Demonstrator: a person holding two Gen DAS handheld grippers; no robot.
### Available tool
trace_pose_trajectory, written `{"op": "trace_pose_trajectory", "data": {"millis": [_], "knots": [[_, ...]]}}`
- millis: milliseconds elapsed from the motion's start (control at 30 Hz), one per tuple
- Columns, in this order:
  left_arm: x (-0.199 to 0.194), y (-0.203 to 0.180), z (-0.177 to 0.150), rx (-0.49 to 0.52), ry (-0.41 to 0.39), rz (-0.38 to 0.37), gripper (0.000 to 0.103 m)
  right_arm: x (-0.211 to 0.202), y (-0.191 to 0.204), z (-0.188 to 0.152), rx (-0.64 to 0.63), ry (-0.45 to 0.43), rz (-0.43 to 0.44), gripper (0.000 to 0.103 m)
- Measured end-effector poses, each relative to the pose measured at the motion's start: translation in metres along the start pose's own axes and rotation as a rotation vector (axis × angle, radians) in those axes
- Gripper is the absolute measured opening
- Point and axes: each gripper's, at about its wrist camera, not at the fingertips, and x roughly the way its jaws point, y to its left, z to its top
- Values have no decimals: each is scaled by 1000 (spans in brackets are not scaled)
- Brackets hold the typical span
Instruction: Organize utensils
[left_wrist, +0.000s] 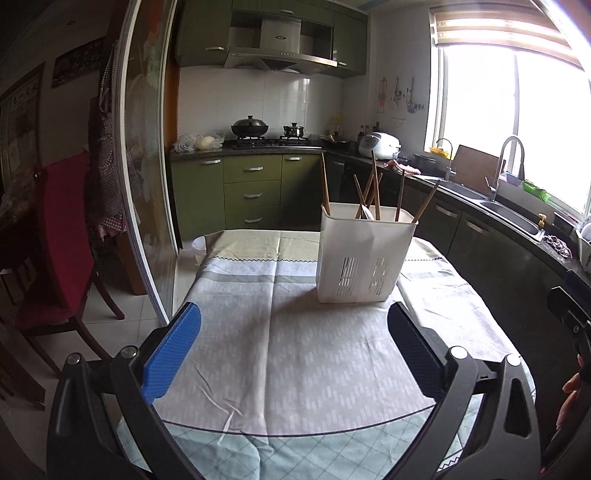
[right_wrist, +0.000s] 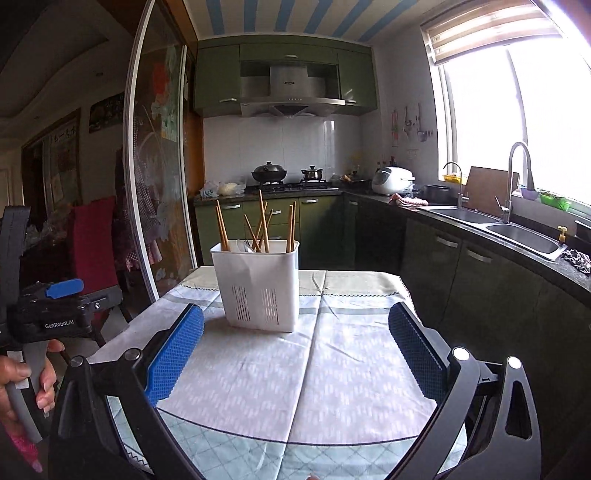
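Wide-open left tool (left_wrist: 294, 354), bare tablecloth (left_wrist: 295, 369) ahead

Green-cabinet (left_wrist: 242, 192) kitchen, bright window (left_wrist: 517, 122)

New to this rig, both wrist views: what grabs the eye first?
The white slotted utensil holder stands upright on the cloth-covered table, toward its far end, with wooden chopsticks fanning out of its top. Both the left hand-held gripper and the right hand-held gripper hang wide open and empty over the near cloth. Glaring window light washes out the right side above the sink.
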Motion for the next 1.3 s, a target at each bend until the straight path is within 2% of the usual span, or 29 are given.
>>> {"op": "trace_pose_trajectory", "data": {"millis": [167,433,1300], "knots": [[-28,8,-3,-7,-31,31,96,-20,4,4,-21,-16,-13,98],[-43,17,-3,-12,-39,51,96,-35,7,10,-16,-32,2,99],[-47,15,1,-6,-38,52,96,-29,12,9,-16,-13,26,99]]}}
